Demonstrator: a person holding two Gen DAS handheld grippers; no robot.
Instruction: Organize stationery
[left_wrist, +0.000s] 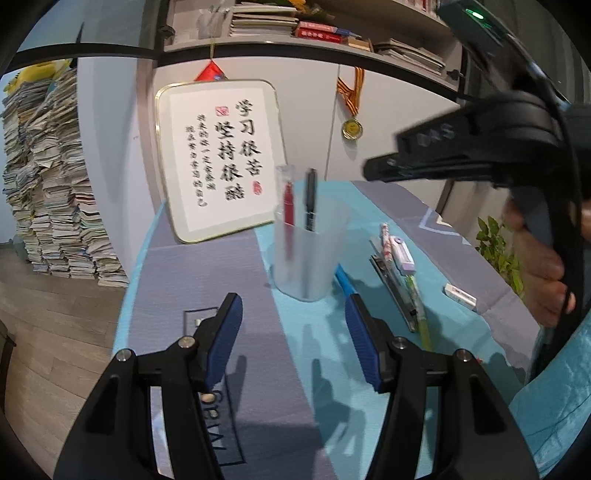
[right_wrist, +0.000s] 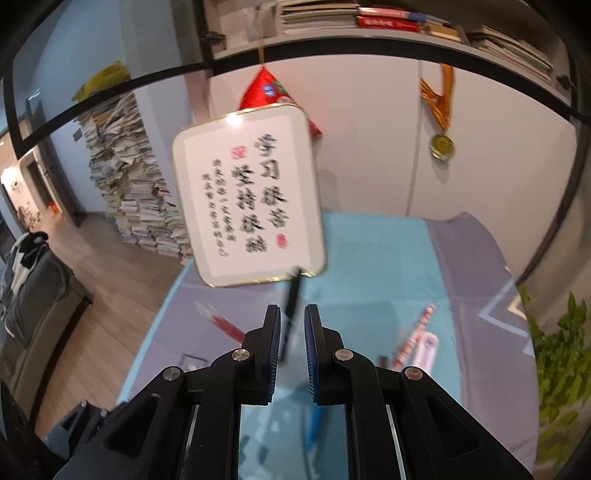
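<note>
A clear plastic cup (left_wrist: 306, 254) stands on the blue-grey table mat (left_wrist: 229, 295), holding a red pen (left_wrist: 288, 203) and a black pen (left_wrist: 310, 201). My left gripper (left_wrist: 293, 328) is open, low in front of the cup. A blue pen (left_wrist: 345, 282) lies right of the cup. A patterned pen (left_wrist: 386, 243), a pink item (left_wrist: 402, 254), a yellow-green pen (left_wrist: 419, 306) and a metal clip (left_wrist: 391, 291) lie further right. My right gripper (left_wrist: 373, 170) hovers high at right. In the right wrist view it (right_wrist: 291, 325) is slightly open and empty, above the black pen (right_wrist: 291, 306).
A framed calligraphy board (left_wrist: 221, 162) leans against the cabinet behind the cup. A white eraser (left_wrist: 460, 295) lies at the right. A green plant (left_wrist: 498, 251) stands off the right edge. A tall stack of books (left_wrist: 55, 184) is on the floor at left.
</note>
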